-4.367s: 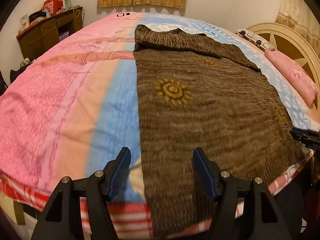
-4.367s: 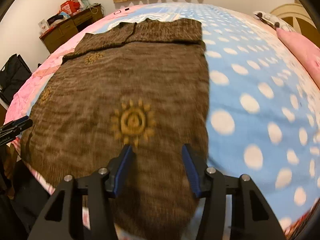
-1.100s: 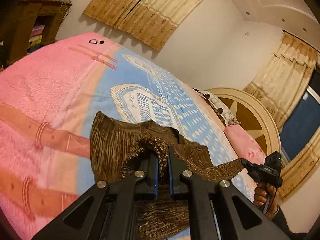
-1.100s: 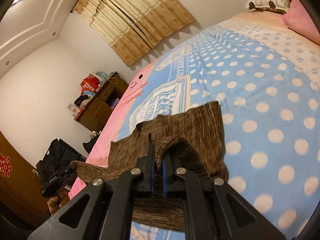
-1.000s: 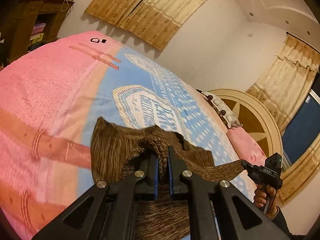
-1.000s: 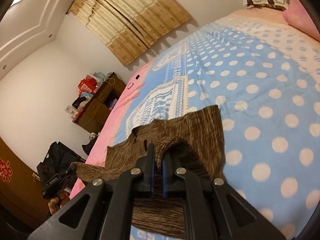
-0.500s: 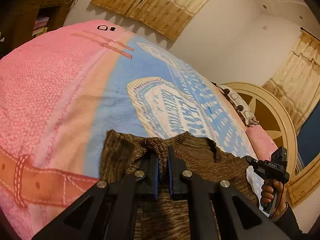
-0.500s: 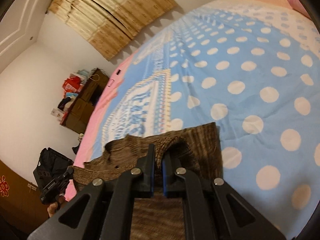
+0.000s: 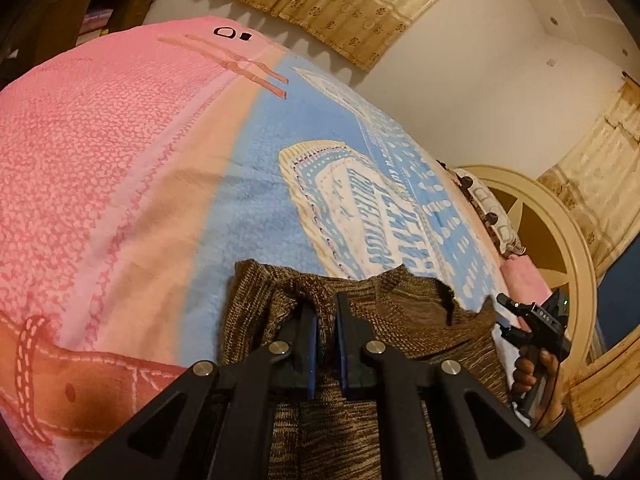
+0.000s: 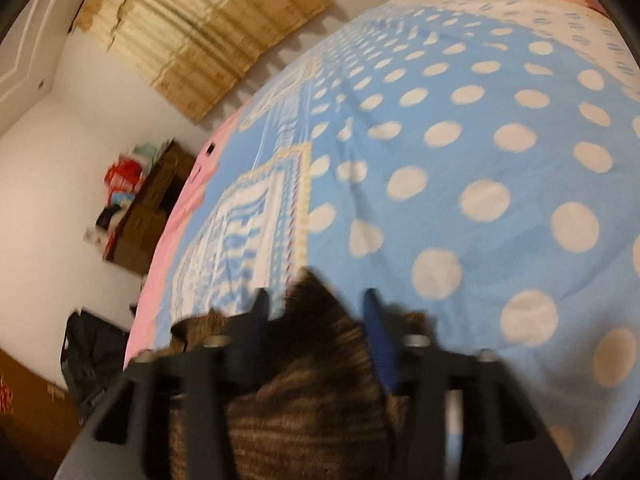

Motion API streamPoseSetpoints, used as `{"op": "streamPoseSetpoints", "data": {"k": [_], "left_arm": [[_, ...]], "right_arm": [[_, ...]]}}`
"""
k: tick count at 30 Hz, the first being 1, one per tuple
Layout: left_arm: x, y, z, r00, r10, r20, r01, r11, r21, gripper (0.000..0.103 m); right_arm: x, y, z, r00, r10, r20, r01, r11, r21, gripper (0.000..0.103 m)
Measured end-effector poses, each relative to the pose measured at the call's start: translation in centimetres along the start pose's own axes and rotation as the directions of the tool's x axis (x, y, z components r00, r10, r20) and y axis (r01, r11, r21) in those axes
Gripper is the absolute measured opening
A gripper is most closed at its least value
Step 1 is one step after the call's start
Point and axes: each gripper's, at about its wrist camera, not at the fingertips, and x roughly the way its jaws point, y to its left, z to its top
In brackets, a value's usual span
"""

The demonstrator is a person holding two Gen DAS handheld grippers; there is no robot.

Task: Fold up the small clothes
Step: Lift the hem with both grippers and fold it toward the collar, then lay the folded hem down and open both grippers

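Brown ribbed-knit garment (image 9: pixel 400 312) lies folded on the blue-and-pink bedspread (image 9: pixel 120 168), left gripper (image 9: pixel 326 344) pinching its edge, right gripper (image 10: pixel 316 320) spread wide; best release left only once edges align.

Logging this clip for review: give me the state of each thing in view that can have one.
left gripper: shut on the sweater's edge.
right gripper: open, fabric lying between its fingers; view blurred.
brown knit sweater: folded over, lying on the bed.
bedspread: spread flat.
curtains: drawn shut.
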Motion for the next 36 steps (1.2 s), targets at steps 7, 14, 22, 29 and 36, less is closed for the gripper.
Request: {"op": "streamPoseSetpoints", "data": {"k": [7,14,22,29,36], "left_arm": [[-0.5,-1.1,0.3,1.000,0.019,-0.015,-0.018,1.000,0.018,0.009],[2.2,0.2,1.3,0.985,0.067,-0.161,-0.073,0.997,-0.032,0.010],[3.2,2.3,2.4,0.978,-0.063,-0.201,0.022,0.979,-0.201,0.011],[1.6,0.9,2.1,0.988,-0.079,-0.135,0.047,0.973,-0.224,0.084],[-1.6,2.7,1.2,0.998,0.052,0.025,-0.042,0.959,-0.282,0.094]], "right_arm": [[-2.4,0.2,0.1,0.998,-0.028,0.065,0.029,0.999,-0.021,0.072],[-3.5,2.6,-0.9,0.996,-0.067,0.063,0.075,0.989,-0.124,0.072],[-5.3,2.8,-4.2,0.994,-0.108,0.011,0.109,0.980,-0.165,0.072],[-7.7,3.0,-7.8,0.989,-0.139,-0.044,0.125,0.964,-0.232,0.072],[-7.2,4.1,-9.3,0.988,-0.147,-0.041,0.130,0.952,-0.276,0.072]]}}
